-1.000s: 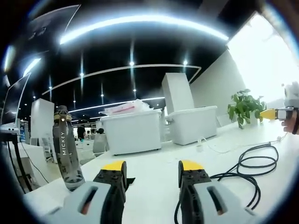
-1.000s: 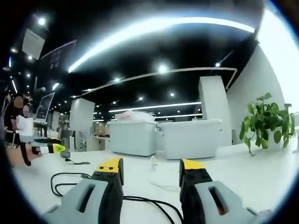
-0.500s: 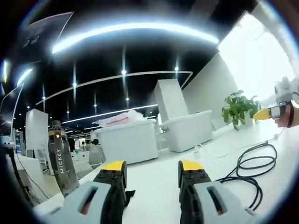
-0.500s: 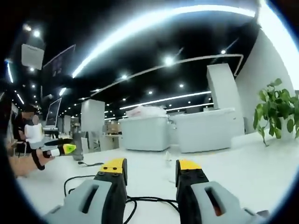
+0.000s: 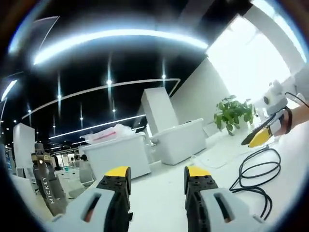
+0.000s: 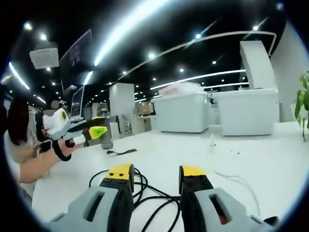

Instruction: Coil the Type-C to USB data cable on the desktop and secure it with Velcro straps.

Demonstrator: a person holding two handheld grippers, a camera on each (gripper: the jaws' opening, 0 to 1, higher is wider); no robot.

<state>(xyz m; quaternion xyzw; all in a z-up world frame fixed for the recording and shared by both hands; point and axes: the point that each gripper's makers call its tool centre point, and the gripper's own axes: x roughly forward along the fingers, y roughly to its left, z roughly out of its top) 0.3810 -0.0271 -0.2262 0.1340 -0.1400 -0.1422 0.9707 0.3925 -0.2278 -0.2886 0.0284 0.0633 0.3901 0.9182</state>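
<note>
A wide white bench (image 6: 251, 159) runs through a dim office under strip lights, with a dark bottle (image 5: 47, 189) standing far left. The left tool (image 5: 157, 175) hovers above it, jaws parted and empty. The black cable (image 6: 145, 191) lies loosely looped on the bench beneath the right tool (image 6: 150, 173), also parted and empty.

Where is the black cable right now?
The cable lies in loose loops on the white desk, just ahead of the right gripper; in the left gripper view it sits at lower right.

An open office: white desktop (image 6: 270, 159), monitors (image 6: 76, 102), ceiling strip lights (image 5: 120, 36).
</note>
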